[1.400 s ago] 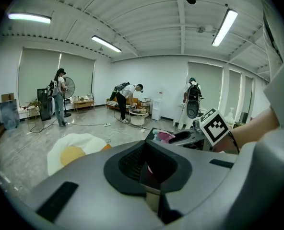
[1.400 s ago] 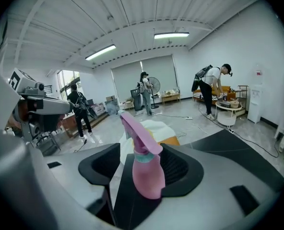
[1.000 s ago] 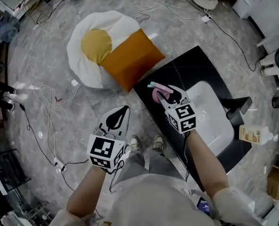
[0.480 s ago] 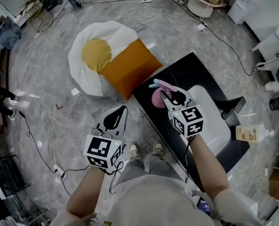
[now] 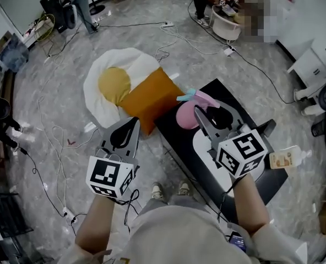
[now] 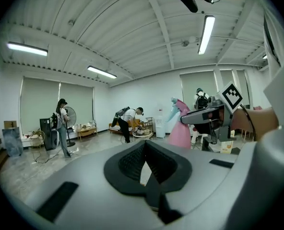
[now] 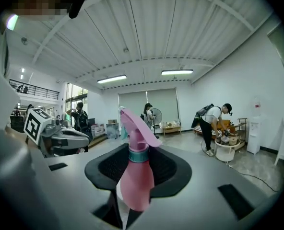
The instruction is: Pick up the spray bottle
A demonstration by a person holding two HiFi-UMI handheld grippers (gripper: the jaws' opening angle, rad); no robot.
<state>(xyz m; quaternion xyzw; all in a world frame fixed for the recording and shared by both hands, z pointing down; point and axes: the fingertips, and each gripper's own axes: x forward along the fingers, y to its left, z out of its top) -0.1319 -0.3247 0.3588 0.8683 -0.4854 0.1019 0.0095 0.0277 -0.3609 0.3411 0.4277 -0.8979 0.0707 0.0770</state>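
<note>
Your right tool [image 5: 198, 110] is clamped on the pink spray bottle [image 5: 188, 114]. In the right gripper view its jaws squeeze the bottle's body just under the teal collar. The bottle stands upright between them, with the trigger head poking up past the tips. In the head view the bottle sits right at the front end of that tool, over the black worktop [image 5: 174, 132], and the orange cushion [image 5: 149, 97] lies on the floor just beyond it. Your left tool [image 5: 134, 121] is off to the left, well apart from the bottle, jaws together with nothing in them.
</note>
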